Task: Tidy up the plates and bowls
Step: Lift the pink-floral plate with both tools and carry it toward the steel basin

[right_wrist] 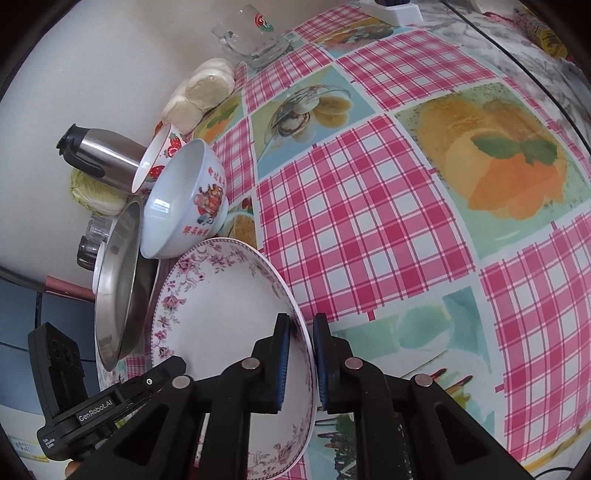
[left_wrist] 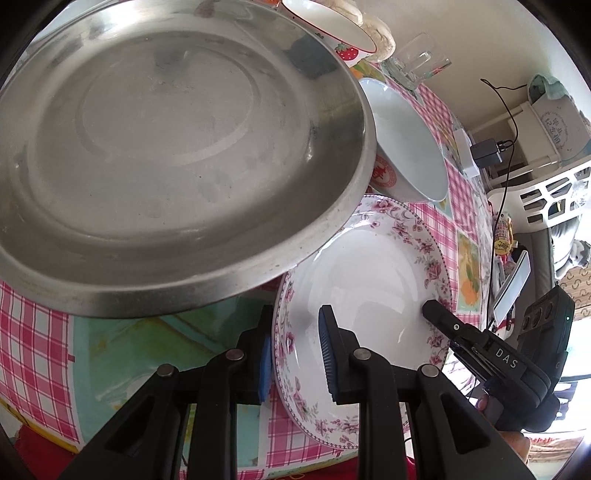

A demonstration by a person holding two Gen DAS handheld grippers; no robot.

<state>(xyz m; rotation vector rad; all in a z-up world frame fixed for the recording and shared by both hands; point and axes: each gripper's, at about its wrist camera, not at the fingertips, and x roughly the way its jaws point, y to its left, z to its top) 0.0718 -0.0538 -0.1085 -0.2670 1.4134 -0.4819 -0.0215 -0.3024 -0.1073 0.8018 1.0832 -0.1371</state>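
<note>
A white plate with a pink floral rim (left_wrist: 369, 273) (right_wrist: 214, 317) sits between both grippers over the checked tablecloth. My left gripper (left_wrist: 295, 312) is shut on its near-left rim, one blue pad outside and one on the inner face. My right gripper (right_wrist: 301, 319) is shut on the opposite rim; its black fingertip (left_wrist: 430, 308) shows at the plate's right edge in the left wrist view. The left gripper (right_wrist: 171, 365) appears at the lower left of the right wrist view. A large steel plate (left_wrist: 166, 147) (right_wrist: 118, 295) overlaps the floral plate's far edge.
A white bowl with red print (left_wrist: 406, 147) (right_wrist: 184, 206) stands just beyond the floral plate, with a strawberry bowl (left_wrist: 332, 29) (right_wrist: 159, 155) behind it. A glass mug (right_wrist: 251, 40), bagged buns (right_wrist: 207, 88), a steel flask (right_wrist: 99, 155) and a cabbage (right_wrist: 96, 195) line the wall.
</note>
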